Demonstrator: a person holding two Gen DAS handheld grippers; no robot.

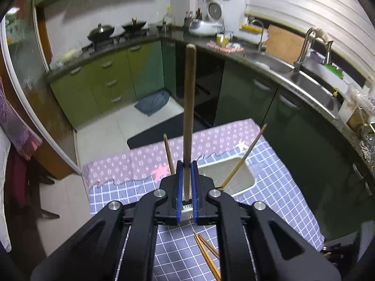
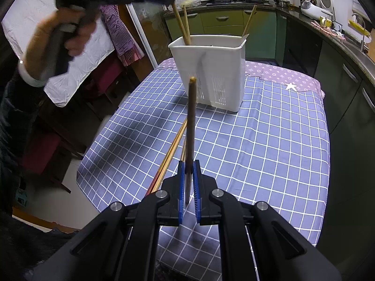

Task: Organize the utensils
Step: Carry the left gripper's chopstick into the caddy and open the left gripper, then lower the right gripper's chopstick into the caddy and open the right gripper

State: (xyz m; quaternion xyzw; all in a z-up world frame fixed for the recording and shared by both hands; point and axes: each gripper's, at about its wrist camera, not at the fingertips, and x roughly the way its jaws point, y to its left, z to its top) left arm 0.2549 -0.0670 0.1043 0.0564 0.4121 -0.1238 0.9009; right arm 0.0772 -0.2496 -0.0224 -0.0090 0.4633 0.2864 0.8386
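Two chopsticks are in hand at once: the left gripper [image 1: 186, 172] is closed on a light wooden chopstick [image 1: 189, 107] that stands up between its blue pads, and the right gripper [image 2: 189, 172] is clamped the same way on a darker chopstick [image 2: 191, 126]. The white utensil holder [image 2: 211, 70] stands on the checked tablecloth [image 2: 269, 152] toward the far edge of the table, close to the pink patterned strip of cloth [image 2: 281, 75]. In the right wrist view the left gripper hangs high above the holder's far-left side, with the person's hand [image 2: 61, 32] wrapped round its handle, so its chopstick looks about to go down into the holder; whether the tip is already inside the rim I cannot tell. Some three chopsticks already lean inside the holder [image 2: 186, 27], two at the left end and one at the right [image 2: 249, 21], so part of the job is done. A few loose chopsticks [image 2: 172, 151] lie flat on the cloth toward the near-left edge of the table, just beside the right gripper's fingers. By my reckoning the task is around halfway: both held sticks need dropping in, then the loose ones on the cloth remain to be gathered.
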